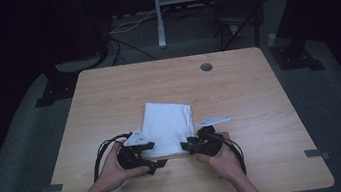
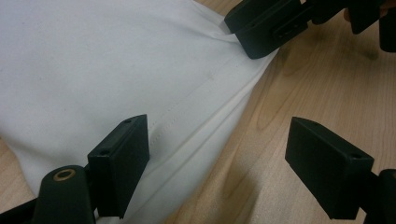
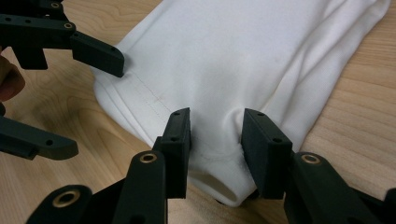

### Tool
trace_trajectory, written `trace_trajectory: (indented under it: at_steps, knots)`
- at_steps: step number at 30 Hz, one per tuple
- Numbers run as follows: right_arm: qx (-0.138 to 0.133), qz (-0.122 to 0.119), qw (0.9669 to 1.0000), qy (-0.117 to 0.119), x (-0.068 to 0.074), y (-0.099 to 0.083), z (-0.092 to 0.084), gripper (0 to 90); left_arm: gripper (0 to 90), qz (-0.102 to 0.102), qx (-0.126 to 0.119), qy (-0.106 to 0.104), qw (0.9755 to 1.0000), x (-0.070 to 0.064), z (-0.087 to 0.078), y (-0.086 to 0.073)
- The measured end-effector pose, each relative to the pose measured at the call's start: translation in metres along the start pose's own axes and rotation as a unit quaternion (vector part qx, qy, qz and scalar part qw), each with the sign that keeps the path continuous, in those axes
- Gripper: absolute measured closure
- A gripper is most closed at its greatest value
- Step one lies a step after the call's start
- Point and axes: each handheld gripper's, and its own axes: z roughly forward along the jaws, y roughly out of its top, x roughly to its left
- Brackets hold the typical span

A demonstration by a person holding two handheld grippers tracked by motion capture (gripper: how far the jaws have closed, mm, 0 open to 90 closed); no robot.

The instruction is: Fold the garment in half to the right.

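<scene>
One folded white cloth (image 1: 167, 127) is lying on the pale wooden desk (image 1: 248, 90), near the person's edge and about midway across, and two claws are working at its near hem. That is the whole count: one cloth, two claws, two hands.

The right claw (image 3: 215, 140) is sitting over the cloth's near right corner, its jaws standing at a narrow gap with a bunched ridge of white fabric rising between them. The pads are flanking that fold closely; whether they are actually pressing on it is hard to say. In the high view the right claw (image 1: 191, 145) is pointing in at the cloth's corner from the right hand (image 1: 222, 157).

The left claw (image 2: 224, 158) is standing wide. One jaw is resting over the stitched hem of the cloth (image 2: 116, 70), the other is hanging above bare wood just beside the cloth's edge, and nothing is being gripped. The left hand (image 1: 115, 169) is holding it at the cloth's near left corner.
</scene>
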Motion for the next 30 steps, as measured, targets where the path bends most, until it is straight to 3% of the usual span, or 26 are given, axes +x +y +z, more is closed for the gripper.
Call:
trace_trajectory:
  at_steps: [12, 14, 19, 21, 30]
  knots:
    - [0.016, -0.018, 0.9997, -0.008, 0.001, -0.001, -0.002, 61.3, 21.6, 0.011, -0.02, 0.014, 0.9996, -0.005, 0.002, -0.008]
    - [0.014, -0.021, 0.9997, -0.004, 0.001, 0.003, -0.003, 57.2, 21.6, 0.001, -0.025, 0.012, 0.9996, -0.005, 0.001, -0.008]
    - [-0.031, -0.008, 0.9993, -0.018, -0.007, 0.028, -0.011, 50.5, 21.5, -0.015, -0.024, 0.005, 0.9996, -0.006, -0.001, -0.003]
    - [-0.041, -0.007, 0.9988, -0.024, -0.011, 0.036, -0.012, 48.3, 21.5, -0.021, -0.036, 0.007, 0.9991, -0.006, -0.004, -0.001]
    - [-0.041, 0.004, 0.9981, -0.045, -0.025, 0.06, 0.015, 43.9, 21.5, -0.008, -0.031, 0.0, 0.9995, -0.013, 0.003, 0.003]
